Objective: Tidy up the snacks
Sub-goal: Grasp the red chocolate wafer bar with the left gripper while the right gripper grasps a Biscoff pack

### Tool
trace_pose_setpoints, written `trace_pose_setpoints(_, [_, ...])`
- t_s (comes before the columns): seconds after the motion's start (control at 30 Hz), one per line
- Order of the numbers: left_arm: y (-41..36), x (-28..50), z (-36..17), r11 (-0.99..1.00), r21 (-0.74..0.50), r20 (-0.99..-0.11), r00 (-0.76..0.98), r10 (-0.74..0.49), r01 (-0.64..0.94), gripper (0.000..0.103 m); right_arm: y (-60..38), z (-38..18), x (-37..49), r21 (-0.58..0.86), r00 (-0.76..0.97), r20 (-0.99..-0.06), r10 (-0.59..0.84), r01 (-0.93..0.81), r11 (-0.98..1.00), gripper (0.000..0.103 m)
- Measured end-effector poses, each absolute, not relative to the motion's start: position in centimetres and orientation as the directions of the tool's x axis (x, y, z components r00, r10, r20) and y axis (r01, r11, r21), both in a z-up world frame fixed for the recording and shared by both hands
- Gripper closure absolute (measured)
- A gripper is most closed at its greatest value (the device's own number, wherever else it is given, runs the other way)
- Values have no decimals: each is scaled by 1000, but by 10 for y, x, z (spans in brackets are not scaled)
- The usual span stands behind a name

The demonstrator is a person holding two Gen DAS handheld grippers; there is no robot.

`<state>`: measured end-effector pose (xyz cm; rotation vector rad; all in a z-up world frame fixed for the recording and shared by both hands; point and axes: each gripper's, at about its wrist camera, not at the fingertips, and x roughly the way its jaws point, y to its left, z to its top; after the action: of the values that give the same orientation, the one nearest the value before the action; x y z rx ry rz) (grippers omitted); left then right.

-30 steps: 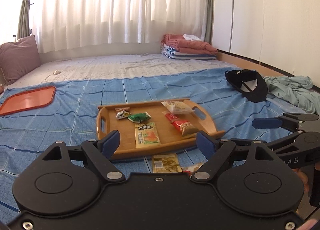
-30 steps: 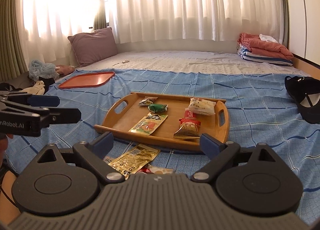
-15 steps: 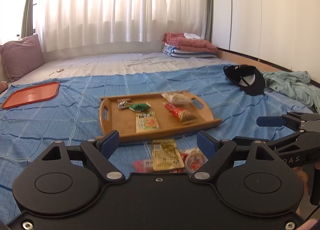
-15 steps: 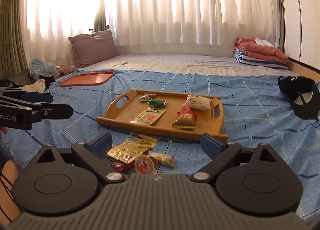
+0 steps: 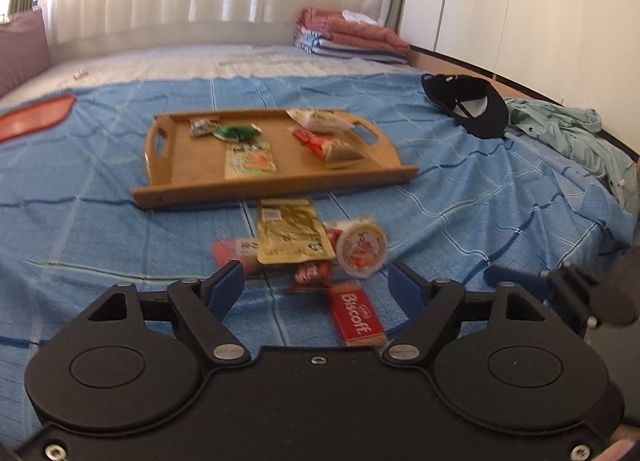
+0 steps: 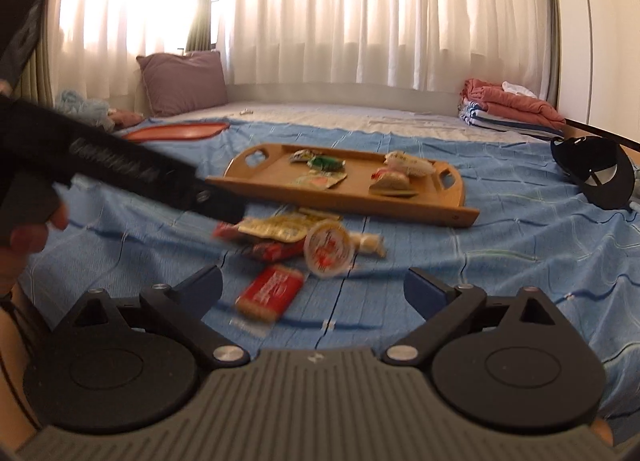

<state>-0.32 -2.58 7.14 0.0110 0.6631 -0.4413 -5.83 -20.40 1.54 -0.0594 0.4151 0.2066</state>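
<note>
A wooden tray (image 5: 180, 177) (image 6: 280, 185) with handles lies on the blue bedspread and holds several snack packets. In front of it lies a loose pile: a gold packet (image 5: 290, 233) (image 6: 276, 227), a round jelly cup (image 5: 362, 247) (image 6: 328, 247), a red Biscoff packet (image 5: 356, 317) (image 6: 270, 289) and small red packets. My left gripper (image 5: 316, 287) is open and empty, hovering just before the pile, over the Biscoff packet. My right gripper (image 6: 312, 289) is open and empty, also just before the pile. The left gripper's body (image 6: 120, 173) crosses the right wrist view's left side.
An orange tray (image 5: 36, 117) (image 6: 180, 132) lies at the far left. A black cap (image 5: 472, 105) (image 6: 596, 173) and a green garment (image 5: 572, 133) lie at the right. Folded blankets (image 5: 352, 35) and a purple pillow (image 6: 182, 81) sit by the curtains.
Both grippers have pulled back and tilted down, so the loose snack pile in front of the tray has come into full view. Both stay open.
</note>
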Motion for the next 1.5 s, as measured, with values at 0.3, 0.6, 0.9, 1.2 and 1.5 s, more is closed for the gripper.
trace_pose_setpoints(0.3, [-45,41,42,910,-187,-702,598,-387,369,59,-195,-3,-56,27,851,-471,230,-247,969,13])
trace_pose_setpoints(0.6, [-58,73,30,909,-208,-727,565,-391,362,59,-184,-8,-43,103,821,-498,279,-264,959,29])
trace_pose_setpoints(0.9, [-52,63,32,919,-173,-708,604,-366,353,77,-178,-10,-34,156,816,-512,268,-219,963,60])
trace_pose_setpoints(1.2, [-26,25,48,924,-139,-683,641,-350,355,78,-192,-5,-50,87,837,-516,183,-162,983,76])
trace_pose_setpoints(1.5, [1,-8,51,942,-151,-697,643,-317,301,78,-183,-4,-43,95,835,-502,227,-207,974,49])
